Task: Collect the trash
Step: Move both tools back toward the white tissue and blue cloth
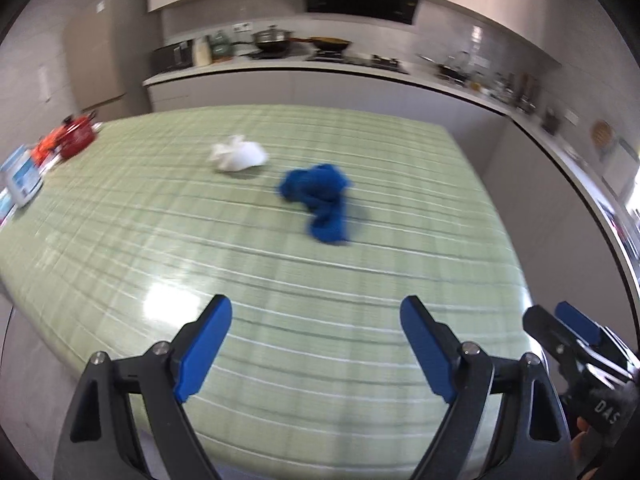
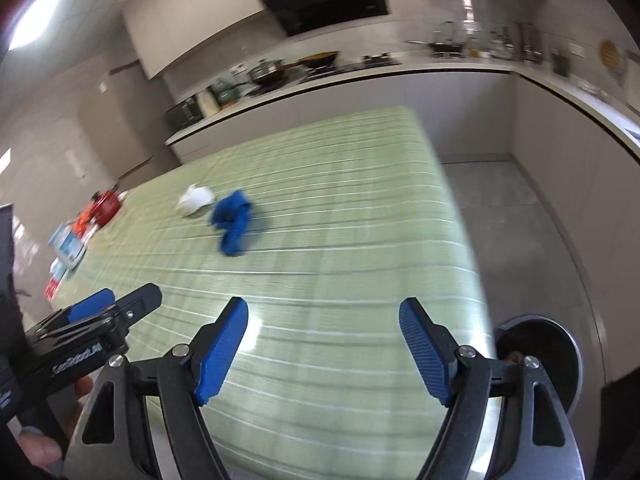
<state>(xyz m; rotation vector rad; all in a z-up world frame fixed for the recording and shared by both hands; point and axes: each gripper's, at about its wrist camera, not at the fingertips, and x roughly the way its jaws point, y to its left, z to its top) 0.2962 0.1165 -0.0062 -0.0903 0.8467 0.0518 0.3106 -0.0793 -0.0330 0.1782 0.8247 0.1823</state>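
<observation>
A crumpled white wad [image 1: 239,154] and a crumpled blue cloth-like piece [image 1: 320,200] lie near the middle of a table with a green striped cover [image 1: 200,240]. Both also show in the right wrist view, the white wad [image 2: 195,198] and the blue piece [image 2: 233,222]. My left gripper [image 1: 316,312] is open and empty above the table's near edge, well short of them. My right gripper [image 2: 323,316] is open and empty over the near right part of the table. Each gripper shows at the edge of the other's view.
A red pot [image 1: 78,136] and boxes [image 1: 22,178] stand at the table's left edge. A round black bin [image 2: 538,360] stands on the floor by the table's near right corner. A kitchen counter with pans [image 1: 276,40] runs behind.
</observation>
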